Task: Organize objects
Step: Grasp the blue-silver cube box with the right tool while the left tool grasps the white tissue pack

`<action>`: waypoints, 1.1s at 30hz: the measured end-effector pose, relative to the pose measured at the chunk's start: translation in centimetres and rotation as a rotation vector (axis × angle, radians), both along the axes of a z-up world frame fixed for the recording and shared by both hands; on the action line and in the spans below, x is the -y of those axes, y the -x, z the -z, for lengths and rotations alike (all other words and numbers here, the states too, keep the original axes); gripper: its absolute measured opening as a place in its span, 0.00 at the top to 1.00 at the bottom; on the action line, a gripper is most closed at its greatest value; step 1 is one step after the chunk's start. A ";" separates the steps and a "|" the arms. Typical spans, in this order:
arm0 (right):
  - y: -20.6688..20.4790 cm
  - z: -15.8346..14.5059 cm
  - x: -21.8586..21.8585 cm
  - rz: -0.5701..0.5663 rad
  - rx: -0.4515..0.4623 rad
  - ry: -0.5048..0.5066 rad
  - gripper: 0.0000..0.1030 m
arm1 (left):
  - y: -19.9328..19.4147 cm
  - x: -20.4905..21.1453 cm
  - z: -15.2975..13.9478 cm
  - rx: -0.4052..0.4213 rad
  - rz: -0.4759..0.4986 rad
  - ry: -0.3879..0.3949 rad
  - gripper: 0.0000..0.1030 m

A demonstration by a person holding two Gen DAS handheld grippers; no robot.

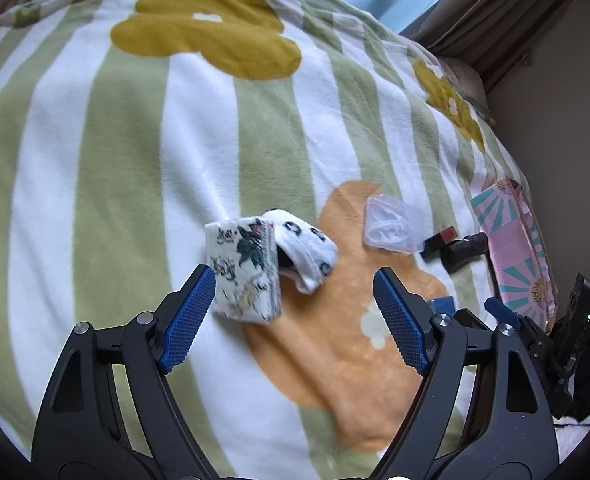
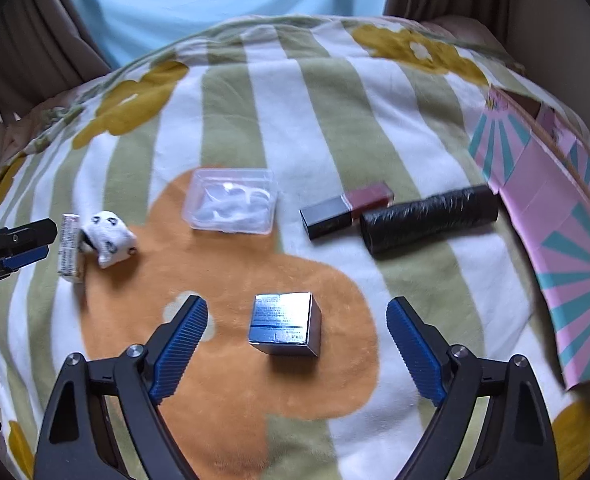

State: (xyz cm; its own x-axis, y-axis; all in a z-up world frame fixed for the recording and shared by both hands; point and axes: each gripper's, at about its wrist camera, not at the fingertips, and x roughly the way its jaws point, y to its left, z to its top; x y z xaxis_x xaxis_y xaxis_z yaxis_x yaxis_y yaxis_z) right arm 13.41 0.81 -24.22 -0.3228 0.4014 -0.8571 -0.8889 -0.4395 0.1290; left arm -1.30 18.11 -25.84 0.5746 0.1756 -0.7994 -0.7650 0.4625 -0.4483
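Note:
My left gripper (image 1: pixel 295 296) is open; a white printed tissue pack (image 1: pixel 244 270) lies just ahead of its left finger, with a rolled white patterned sock (image 1: pixel 307 250) leaning on it. My right gripper (image 2: pixel 297 334) is open around a small silver-blue box (image 2: pixel 285 324) that rests on the blanket between its fingers, untouched. Farther off lie a clear plastic case (image 2: pixel 231 202), a dark red and black box (image 2: pixel 345 208) and a black roll (image 2: pixel 431 218). The left gripper (image 2: pixel 31 242) shows at the right wrist view's left edge beside the tissue pack (image 2: pixel 70 246).
Everything lies on a green-and-white striped blanket (image 1: pixel 135 160) with flower shapes. An open pink and teal cardboard box (image 2: pixel 555 240) lies at the right edge; it also shows in the left wrist view (image 1: pixel 523 248). Curtains and a light blue cloth are behind.

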 end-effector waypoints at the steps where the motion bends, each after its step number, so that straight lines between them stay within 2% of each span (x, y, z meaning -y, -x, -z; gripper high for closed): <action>1: 0.2 0.4 0.0 0.006 0.006 0.006 0.17 | -0.2 -0.3 0.4 -0.001 0.005 0.003 0.22; 9: 1.2 2.3 0.2 0.012 0.028 0.013 0.21 | 0.0 -1.6 2.6 0.008 -0.005 0.045 0.23; 12: 1.5 2.7 0.0 0.018 0.037 0.017 0.27 | 0.0 -1.8 3.5 0.013 0.002 0.066 0.23; 15: 1.6 3.2 -0.3 0.026 0.043 0.024 0.33 | -0.3 -1.9 4.2 -0.001 0.018 0.081 0.36; 20: 2.0 3.9 -0.7 0.009 0.050 0.055 0.62 | -0.1 -2.2 4.8 -0.035 0.018 0.084 0.53; 21: 2.0 4.0 -0.7 0.010 0.056 0.056 0.62 | -0.1 -2.3 4.9 -0.044 0.016 0.082 0.59; 33: 1.7 2.8 -0.8 -0.015 0.035 0.056 0.62 | -0.5 -1.9 3.7 -0.078 0.031 0.030 0.61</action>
State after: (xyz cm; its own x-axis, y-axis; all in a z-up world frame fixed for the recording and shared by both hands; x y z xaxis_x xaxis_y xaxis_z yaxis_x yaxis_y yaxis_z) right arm 11.73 1.59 -27.03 -0.2982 0.3477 -0.8889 -0.8867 -0.4457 0.1231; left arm -0.84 19.99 -29.51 0.5154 0.1337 -0.8465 -0.7835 0.4736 -0.4023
